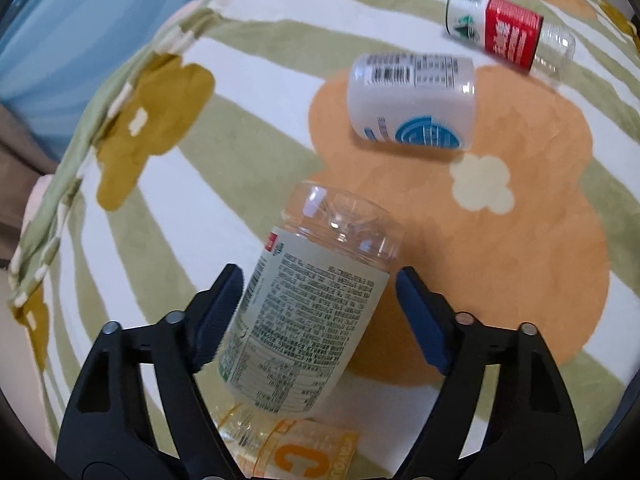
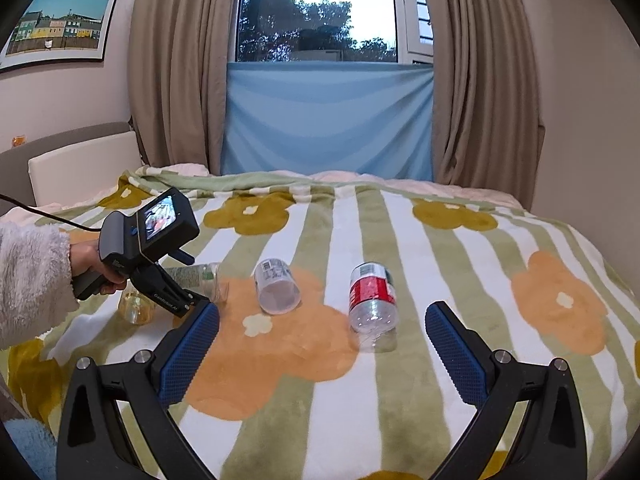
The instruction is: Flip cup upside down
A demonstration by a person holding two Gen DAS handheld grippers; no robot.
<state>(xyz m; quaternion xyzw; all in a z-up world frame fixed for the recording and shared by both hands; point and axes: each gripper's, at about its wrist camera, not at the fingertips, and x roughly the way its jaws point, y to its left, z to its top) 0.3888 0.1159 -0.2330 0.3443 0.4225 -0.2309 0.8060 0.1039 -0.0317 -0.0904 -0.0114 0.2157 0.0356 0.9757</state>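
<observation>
Several cut-bottle cups lie on a flowered blanket. My left gripper [image 1: 318, 280] is open, its blue pads either side of a clear cup with a pale green label [image 1: 308, 312], which lies tilted between the jaws; the left pad is close to it and the right pad stands apart. This cup shows in the right wrist view [image 2: 200, 278], under the left gripper [image 2: 184, 300]. A white cup with a blue logo [image 1: 412, 102] [image 2: 277, 286] lies on its side. A red-labelled clear cup [image 1: 510, 26] [image 2: 372, 300] lies beyond. My right gripper [image 2: 322, 324] is open and empty, near the red-labelled cup.
An orange-labelled clear cup [image 1: 296, 452] [image 2: 136, 304] lies just under my left gripper. The blanket [image 2: 440, 264] covers a bed; its far edge [image 1: 120, 88] meets a blue cloth [image 2: 328, 120] and curtains. A headboard [image 2: 76, 160] stands at the left.
</observation>
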